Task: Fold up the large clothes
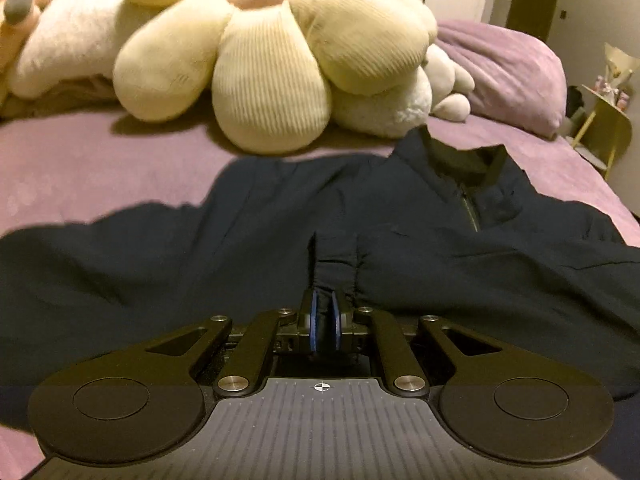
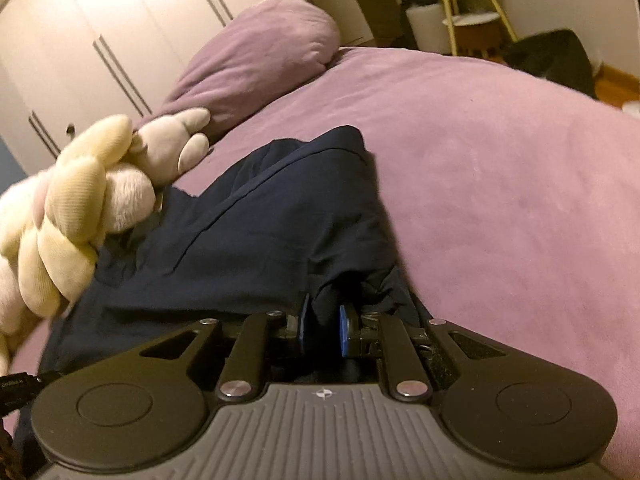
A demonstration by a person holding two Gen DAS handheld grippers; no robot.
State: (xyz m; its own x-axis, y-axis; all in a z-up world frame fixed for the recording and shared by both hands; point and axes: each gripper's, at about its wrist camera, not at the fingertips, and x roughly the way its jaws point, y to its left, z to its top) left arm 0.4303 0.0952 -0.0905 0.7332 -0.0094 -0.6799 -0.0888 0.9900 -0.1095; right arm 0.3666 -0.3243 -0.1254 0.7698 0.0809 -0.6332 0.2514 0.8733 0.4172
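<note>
The left gripper has its blue-padded fingers pressed together on a bunched fold of the dark navy jacket, the cloth gathered into a small pleated ridge just ahead of the tips. The right gripper has its fingers clamped on another dark fold of the same jacket, with fabric filling the narrow gap between the blue pads.

The jacket lies spread across the bed, which is covered in a purple sheet. In the left wrist view its collar and short zip sit up and to the right of the gripper, while the body of the garment stretches away to the left. In the right wrist view a long part of the jacket runs up from the fingers toward the pillow.

Beyond the jacket, a cream flower-shaped plush rests on the bed, its lower petals near the garment's far edge, with other pale soft toys beside it. A purple pillow lies at the head of the bed, and white wardrobe doors stand behind.
</note>
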